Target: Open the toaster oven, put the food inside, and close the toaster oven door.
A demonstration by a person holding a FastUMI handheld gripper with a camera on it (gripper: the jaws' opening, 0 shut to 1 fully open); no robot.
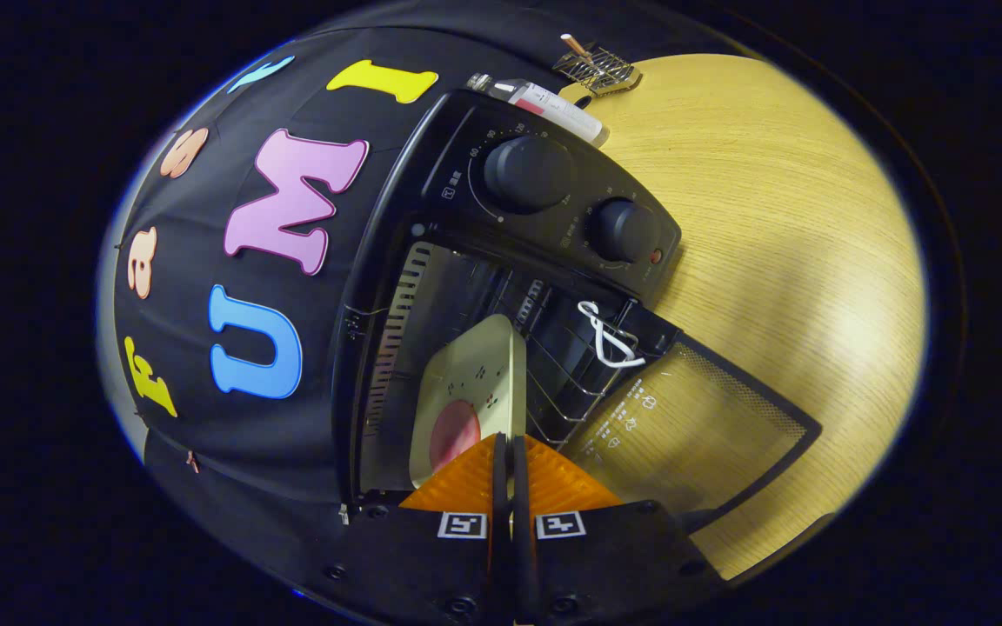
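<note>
Gripper (pixel 510 452): two fingers (pixel 466 482) run forward side by side, each a broad wedge tapering to a point, the upper faces finely ribbed. The inner edges stand close together, only a thin dark seam between them. At the base of each finger sits one small square black-and-white marker. Behind these, a dark housing in two halves, with round screw heads along its rear edge.

gripper view rolled sideways, close, looking past the gripper (pixel 508 452) fingers into the open toaster oven (pixel 501 287)
</note>
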